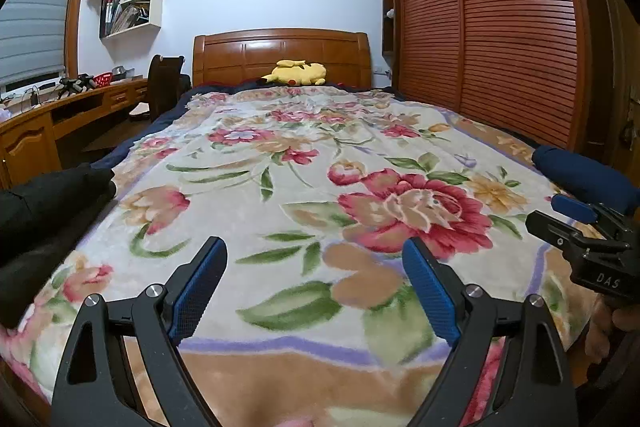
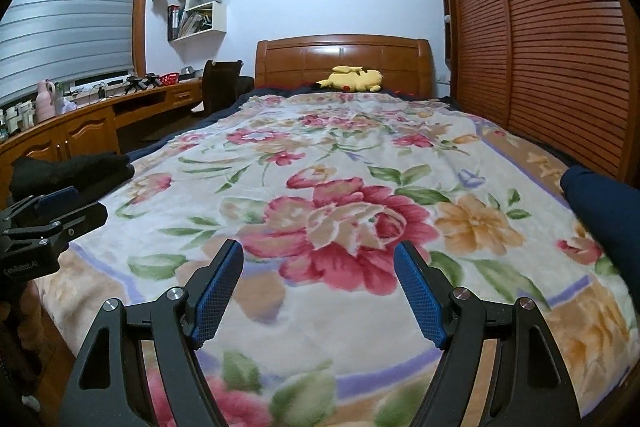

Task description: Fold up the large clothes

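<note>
Both claws hover side by side over the near end of the bed, pointing toward the far headboard (image 1: 280, 55), and each is released with nothing between its blue pads. The left gripper (image 1: 314, 259) has a black garment (image 1: 52, 203) lying to its left, bunched at the left edge of the flowered blanket (image 1: 320, 155); its long axis seems to run roughly near to far along that edge, though most of it is cut off. The right gripper (image 2: 318, 261) has a dark blue garment (image 2: 600, 203) to its right, at the right edge. Each claw is nearer its own side's piece, so I judge the left one best placed for the black garment. A yellow plush toy (image 2: 352, 79) rests far off.
</note>
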Demonstrator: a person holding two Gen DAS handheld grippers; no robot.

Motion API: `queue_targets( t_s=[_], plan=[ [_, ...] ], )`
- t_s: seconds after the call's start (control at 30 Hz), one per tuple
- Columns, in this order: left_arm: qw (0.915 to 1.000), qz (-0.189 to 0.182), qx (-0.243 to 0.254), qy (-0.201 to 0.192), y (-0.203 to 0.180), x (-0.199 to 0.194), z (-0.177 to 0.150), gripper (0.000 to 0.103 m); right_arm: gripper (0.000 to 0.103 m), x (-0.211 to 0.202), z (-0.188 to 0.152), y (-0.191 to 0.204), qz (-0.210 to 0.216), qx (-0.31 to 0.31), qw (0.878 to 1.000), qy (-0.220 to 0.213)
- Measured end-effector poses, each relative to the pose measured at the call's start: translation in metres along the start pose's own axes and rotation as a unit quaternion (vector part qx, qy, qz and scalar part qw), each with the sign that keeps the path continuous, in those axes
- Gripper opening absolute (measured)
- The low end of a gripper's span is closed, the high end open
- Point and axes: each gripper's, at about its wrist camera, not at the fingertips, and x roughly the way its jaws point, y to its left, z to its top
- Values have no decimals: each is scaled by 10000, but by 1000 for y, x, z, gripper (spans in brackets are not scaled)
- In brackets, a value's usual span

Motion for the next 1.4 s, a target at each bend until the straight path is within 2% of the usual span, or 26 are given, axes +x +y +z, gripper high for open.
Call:
queue_targets(
  t_s=[0.33, 1.4],
  plan=[
    [10000, -80, -5, -22, -5, -1, -1, 90, 79, 9, -1, -3, 47, 76, 9999, -48],
    [10000, -20, -50, -74, -3, -5, -1, 90, 79, 11, -3, -6, 57, 138, 9998, -159]
  ],
)
